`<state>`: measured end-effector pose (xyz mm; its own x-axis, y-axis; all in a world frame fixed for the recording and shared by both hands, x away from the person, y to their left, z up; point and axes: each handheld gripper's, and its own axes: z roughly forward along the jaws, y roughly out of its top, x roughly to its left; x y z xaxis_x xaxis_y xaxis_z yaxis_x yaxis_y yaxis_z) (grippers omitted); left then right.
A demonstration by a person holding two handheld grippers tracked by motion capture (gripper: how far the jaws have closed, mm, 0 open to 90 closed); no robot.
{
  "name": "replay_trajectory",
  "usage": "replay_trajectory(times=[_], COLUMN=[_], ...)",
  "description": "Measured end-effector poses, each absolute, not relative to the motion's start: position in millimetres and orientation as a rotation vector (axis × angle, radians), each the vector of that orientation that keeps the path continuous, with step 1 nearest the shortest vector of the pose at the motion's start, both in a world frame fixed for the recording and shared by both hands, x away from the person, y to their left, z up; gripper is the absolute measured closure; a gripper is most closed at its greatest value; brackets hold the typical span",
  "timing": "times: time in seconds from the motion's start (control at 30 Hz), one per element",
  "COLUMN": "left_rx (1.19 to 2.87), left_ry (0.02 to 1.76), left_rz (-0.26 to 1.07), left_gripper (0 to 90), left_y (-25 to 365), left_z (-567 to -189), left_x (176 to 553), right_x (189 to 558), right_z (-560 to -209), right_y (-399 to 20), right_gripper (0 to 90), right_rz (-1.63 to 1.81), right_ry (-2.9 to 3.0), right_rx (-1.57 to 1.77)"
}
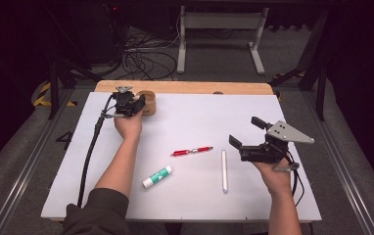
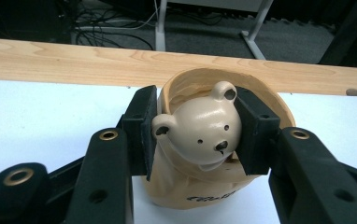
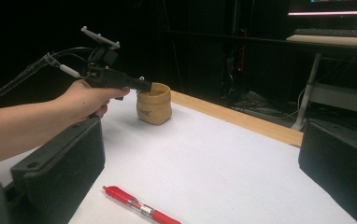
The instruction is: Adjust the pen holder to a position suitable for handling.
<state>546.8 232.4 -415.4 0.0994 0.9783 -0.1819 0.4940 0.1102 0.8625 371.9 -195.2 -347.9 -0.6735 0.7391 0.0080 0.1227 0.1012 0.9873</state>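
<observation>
Black jaws of the left tool (image 2: 193,135) clamp the bear-faced cup (image 2: 200,140) at 11 o'clock on the bench (image 1: 199,117); lift it straight and level, keeping the right tool (image 1: 246,134), jaws apart, clear.

A lab or test room: a white worktop (image 1: 190,127) edged in pale wood sits on grey carpet, with loose cables (image 1: 146,61) tangled behind it, a metal desk frame (image 1: 219,36) (bare legs) and yellow-black hazard tape (image 1: 42,94) on the floor.
</observation>
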Motion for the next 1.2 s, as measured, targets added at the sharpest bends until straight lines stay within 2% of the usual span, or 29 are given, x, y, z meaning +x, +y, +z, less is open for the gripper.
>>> replay_trajectory(times=[0.23, 0.43, 0.5, 0.73, 0.83, 1.2], left_rx=[1.482, 1.337, 1.347, 1.352, 1.375, 1.388], left_ry=[1.553, 1.606, 1.606, 1.61, 1.58, 1.562], left_rz=[0.695, 0.687, 0.725, 0.686, 0.668, 0.602], left_gripper=[55.1, 53.5, 54.7, 56.8, 63.4, 63.6], left_y=[232.2, 226.6, 224.0, 226.5, 228.1, 237.0], left_z=[-416.3, -426.9, -426.2, -424.6, -422.8, -422.6], left_x=[546.8, 541.1, 540.8, 540.7, 538.7, 538.4], right_x=[372.3, 371.8, 371.6, 372.1, 372.5, 373.0], right_z=[-348.3, -348.0, -347.8, -347.9, -348.2, -348.7], right_y=[-193.7, -194.0, -194.3, -194.7, -194.2, -193.2], right_gripper=[1.0, 1.0, 1.0, 1.0, 1.0, 1.0], right_rz=[1.608, 1.614, 1.613, 1.614, 1.613, 1.611], right_ry=[1.893, 1.892, 1.89, 1.888, 1.889, 1.891], right_rx=[0.831, 0.834, 0.832, 0.835, 0.835, 0.836])
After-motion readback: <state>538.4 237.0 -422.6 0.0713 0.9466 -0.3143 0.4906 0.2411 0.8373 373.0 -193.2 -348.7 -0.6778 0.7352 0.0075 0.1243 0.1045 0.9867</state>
